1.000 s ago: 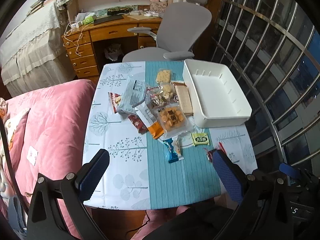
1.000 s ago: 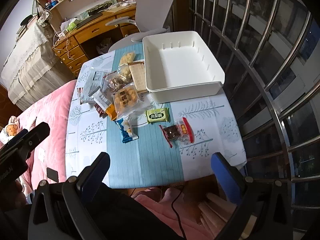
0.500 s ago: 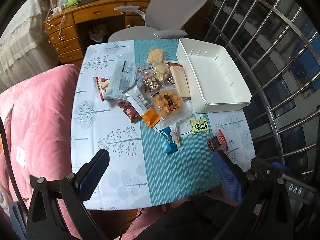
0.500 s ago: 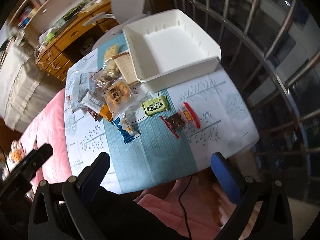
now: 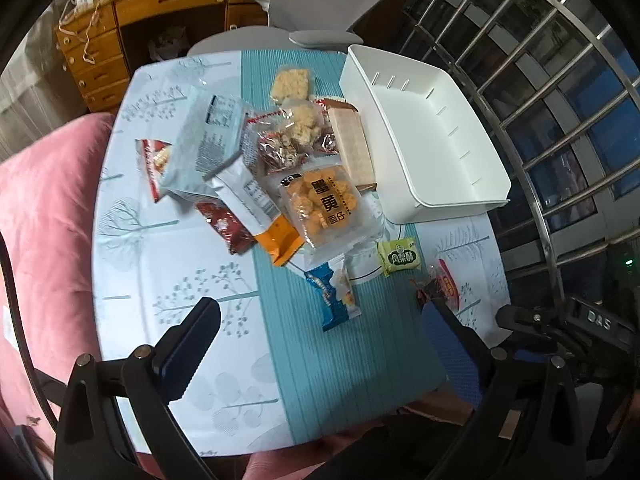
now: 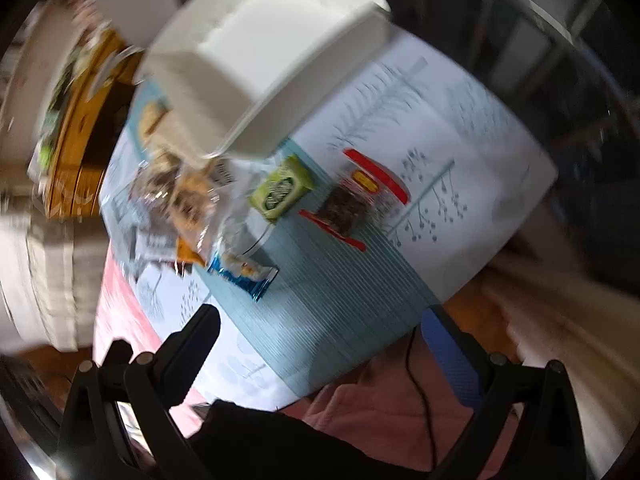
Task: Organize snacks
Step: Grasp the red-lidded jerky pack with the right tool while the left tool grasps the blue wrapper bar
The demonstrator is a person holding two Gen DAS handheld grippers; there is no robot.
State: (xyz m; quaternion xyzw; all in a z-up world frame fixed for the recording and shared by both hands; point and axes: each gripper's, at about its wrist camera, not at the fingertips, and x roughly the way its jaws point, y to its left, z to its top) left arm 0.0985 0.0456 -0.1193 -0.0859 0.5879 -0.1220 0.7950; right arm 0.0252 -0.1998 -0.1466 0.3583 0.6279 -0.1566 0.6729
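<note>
Two wrist views look down on a small counter (image 5: 132, 264) covered by a pale cloth with tree prints and a teal striped band down its middle.

In the left wrist view, the left tongs (image 5: 320, 332) sit at the bottom of the frame, spread wide and holding nothing, above the near end of the teal band. A heap of snack packets fills the centre of the frame: a clear bag of orange snacks (image 5: 322, 204) lies on top, with an orange-ended packet (image 5: 280, 240) just to its left. Below the heap, apart from it, lie a blue packet (image 5: 334, 294), a small green packet (image 5: 398, 258) and a red-edged packet (image 5: 442, 286). An empty white bin (image 5: 436, 144) stands in the upper right, close beside the heap. A grey chair (image 5: 320, 8) is at the top of the frame, a pink cushion (image 5: 44, 208) on the left.

The right wrist view is blurred and tilted. The right tongs (image 6: 320, 332), also spread and empty, hang over the counter's near edge. The green packet (image 6: 280, 192), red-edged packet (image 6: 356, 196) and blue packet (image 6: 244, 274) show mid-frame, the white bin (image 6: 256, 64) above them.
</note>
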